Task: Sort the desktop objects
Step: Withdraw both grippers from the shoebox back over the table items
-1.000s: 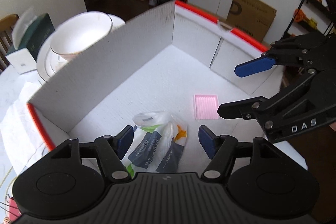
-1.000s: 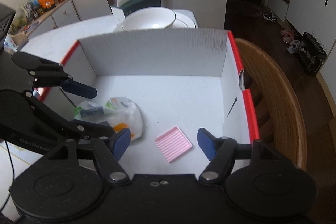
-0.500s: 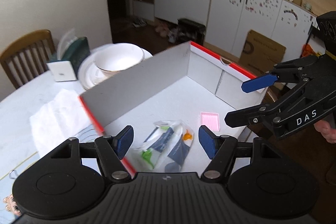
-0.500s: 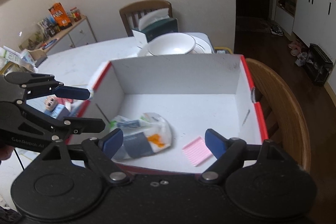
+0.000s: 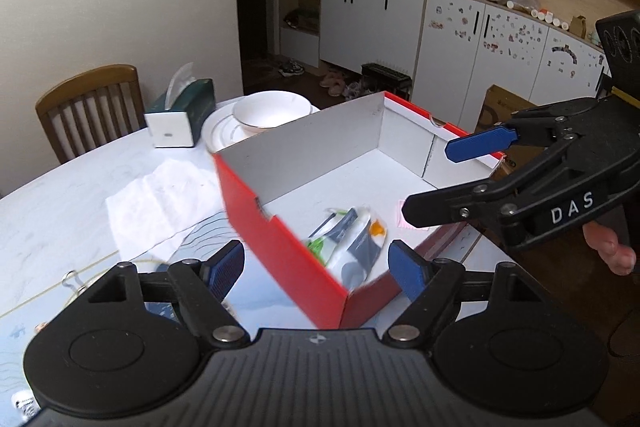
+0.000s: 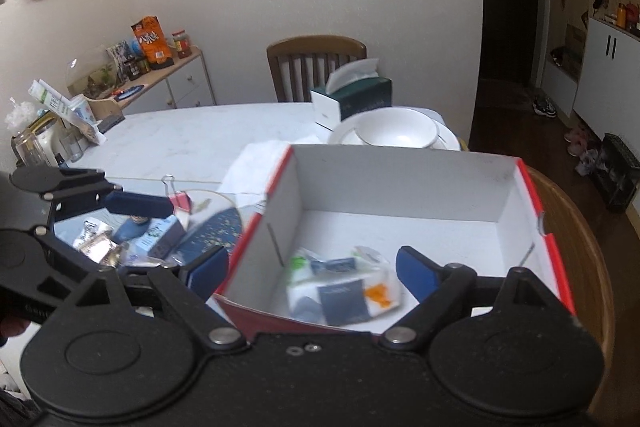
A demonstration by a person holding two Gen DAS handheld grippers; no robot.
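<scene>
Nearest me, the left gripper hung with its blue pads wide apart and nothing between them, above the near corner of the red-sided box. The right gripper was likewise spread and empty, over the box's near rim. Inside the box the white floor lay mostly bare beyond the near end, with its walls standing straight. A clear plastic packet with dark blue, green and orange printing lay on the floor by that near wall, blurred in both views. A pink item sat deeper in the box, nearly all hidden behind the right gripper's finger. Left of the box was a clutter of small things, too smeared to name, with a binder clip among them. Beyond the box stood a white bowl on plates, then a green tissue box.
</scene>
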